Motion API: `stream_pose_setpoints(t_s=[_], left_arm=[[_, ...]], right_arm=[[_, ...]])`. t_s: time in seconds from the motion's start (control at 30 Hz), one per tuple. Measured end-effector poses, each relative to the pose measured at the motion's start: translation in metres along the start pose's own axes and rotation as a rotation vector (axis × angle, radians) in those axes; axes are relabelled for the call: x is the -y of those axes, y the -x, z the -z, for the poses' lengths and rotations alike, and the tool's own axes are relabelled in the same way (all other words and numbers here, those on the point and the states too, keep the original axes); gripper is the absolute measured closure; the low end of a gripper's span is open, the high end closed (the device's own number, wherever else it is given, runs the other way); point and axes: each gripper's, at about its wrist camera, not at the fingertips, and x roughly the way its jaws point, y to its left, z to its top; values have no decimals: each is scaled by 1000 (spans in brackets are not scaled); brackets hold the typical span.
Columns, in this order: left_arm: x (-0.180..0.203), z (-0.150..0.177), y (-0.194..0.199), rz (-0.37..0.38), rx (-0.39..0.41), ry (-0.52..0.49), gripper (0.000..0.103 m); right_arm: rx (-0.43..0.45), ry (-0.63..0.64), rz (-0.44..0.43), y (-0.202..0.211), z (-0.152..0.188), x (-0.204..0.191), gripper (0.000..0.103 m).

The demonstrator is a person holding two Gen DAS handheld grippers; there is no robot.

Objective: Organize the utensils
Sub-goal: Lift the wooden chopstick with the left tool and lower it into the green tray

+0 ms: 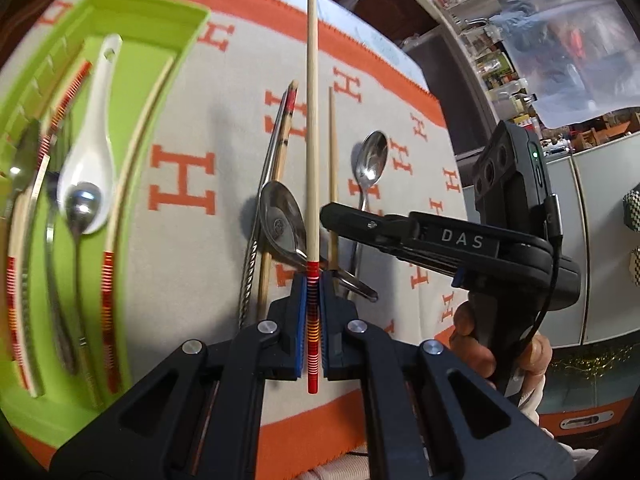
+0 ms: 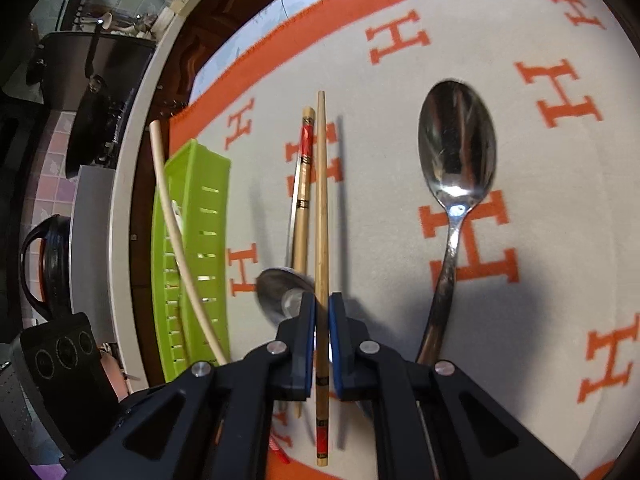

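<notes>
My left gripper (image 1: 314, 292) is shut on the red-striped end of a pale chopstick (image 1: 312, 120), which points away over the cloth; it shows as a curved pale rod (image 2: 176, 220) in the right wrist view. A green tray (image 1: 160, 16) on the left holds a white ceramic spoon (image 1: 90, 160), metal spoons and striped chopsticks. My right gripper (image 2: 322, 312) is shut on a bamboo chopstick (image 2: 321, 200), gripping it near its decorated end. Beside it lie a red-patterned chopstick (image 2: 304, 184), a small metal spoon (image 2: 276, 284) and a large metal spoon (image 2: 456, 148).
An orange-bordered cloth (image 2: 540, 220) with H letters covers the table. A twisted metal chopstick (image 1: 248, 272) lies left of the small spoon. A hand (image 1: 472, 344) holds the right gripper's handle. Pots and shelves stand beyond the table edge.
</notes>
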Motion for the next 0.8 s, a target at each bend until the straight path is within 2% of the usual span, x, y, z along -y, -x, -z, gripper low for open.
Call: stream_pose_setpoints(t_s=[0.1,0.2,0.33,0.5,0.63,0.8], left_arm=[[2,2,24,-23,30,-29,100],[1,4,54,-82,88,-63,100],[-6,5,104,-244,219,-120,100],[-29,4,149,-383,326,-121,100],[-48,1,165,-460,343,-116,100],[-67,0,151,-485,284,-113,100]], right_arm=[[16,4,-15,16,6,-6,97],[21,21,-41,27,12,-22,97],[18,42,-80,32,19,-50,97],[-14,52,-100,18,21,-86,97],[-61,75,-90,-8,24,-114,97],[-94,86,-71,-37,27,-137,96]])
